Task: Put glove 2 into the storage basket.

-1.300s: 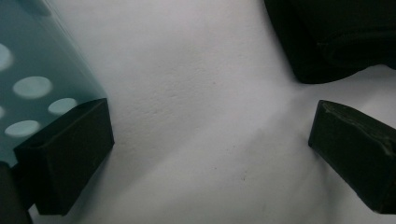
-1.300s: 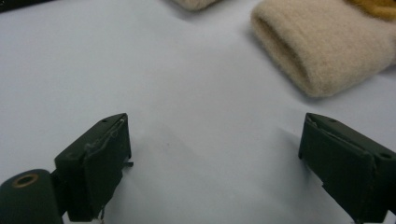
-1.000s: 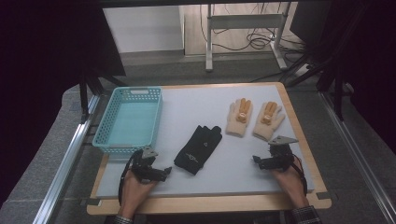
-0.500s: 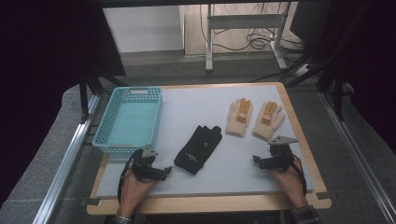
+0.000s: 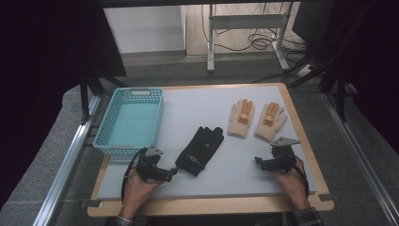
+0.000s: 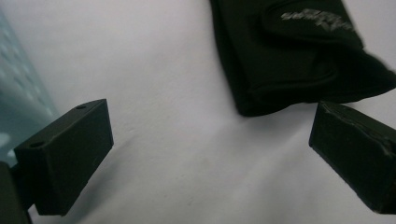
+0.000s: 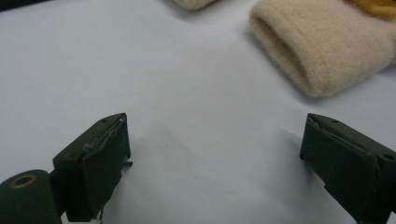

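Beyond the left gripper (image 5: 173,170), on its far left, a turquoise basket (image 5: 127,149) is sitting on the table's white mat (image 5: 197,103). Just ahead of that gripper's wide-apart jaws (nothing between them) a black glove (image 5: 200,149) is lying flat, its cuff (image 6: 275,88) nearest the right-hand jaw. Just in front of the right gripper (image 5: 258,161), whose jaws are likewise standing apart and holding nothing, two beige gloves (image 5: 257,118) are lying side by side, one cuff (image 7: 299,51) close ahead.
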The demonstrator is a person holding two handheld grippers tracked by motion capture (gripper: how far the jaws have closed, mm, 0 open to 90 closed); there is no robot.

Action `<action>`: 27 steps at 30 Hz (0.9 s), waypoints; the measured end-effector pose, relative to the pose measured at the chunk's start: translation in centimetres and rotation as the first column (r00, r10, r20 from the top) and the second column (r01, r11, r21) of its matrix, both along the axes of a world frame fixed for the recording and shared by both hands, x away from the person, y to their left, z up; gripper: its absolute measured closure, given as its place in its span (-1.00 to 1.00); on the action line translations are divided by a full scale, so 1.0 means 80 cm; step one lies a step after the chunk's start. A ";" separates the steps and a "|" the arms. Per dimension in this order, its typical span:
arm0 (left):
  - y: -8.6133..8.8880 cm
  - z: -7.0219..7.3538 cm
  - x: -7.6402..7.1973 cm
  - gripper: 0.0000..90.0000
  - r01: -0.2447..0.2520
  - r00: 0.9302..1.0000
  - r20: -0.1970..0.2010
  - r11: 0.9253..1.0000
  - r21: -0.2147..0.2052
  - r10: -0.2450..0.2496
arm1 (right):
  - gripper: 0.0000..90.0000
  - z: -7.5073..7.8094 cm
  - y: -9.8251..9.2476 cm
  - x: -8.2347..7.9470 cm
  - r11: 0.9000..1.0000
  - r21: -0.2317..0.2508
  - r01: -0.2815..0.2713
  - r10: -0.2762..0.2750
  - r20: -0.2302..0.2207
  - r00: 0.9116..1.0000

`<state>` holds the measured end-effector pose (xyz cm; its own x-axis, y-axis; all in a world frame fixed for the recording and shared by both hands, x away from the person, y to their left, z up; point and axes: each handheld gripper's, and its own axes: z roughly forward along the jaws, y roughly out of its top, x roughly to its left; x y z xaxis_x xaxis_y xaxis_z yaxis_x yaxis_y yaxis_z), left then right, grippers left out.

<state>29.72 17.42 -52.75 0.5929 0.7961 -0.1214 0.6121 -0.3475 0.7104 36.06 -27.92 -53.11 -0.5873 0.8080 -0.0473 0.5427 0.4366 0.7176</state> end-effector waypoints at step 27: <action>-0.098 0.026 0.083 -1.00 0.067 0.993 -0.105 0.997 0.049 -0.062 | -0.82 0.000 0.000 0.000 1.000 0.000 0.001 -0.001 0.002 1.000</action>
<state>36.38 9.54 -50.65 0.6295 0.7636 -0.1438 0.6567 -0.4238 0.6238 36.03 -27.92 -53.11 -0.5863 0.8086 -0.0485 0.5418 0.4359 0.7186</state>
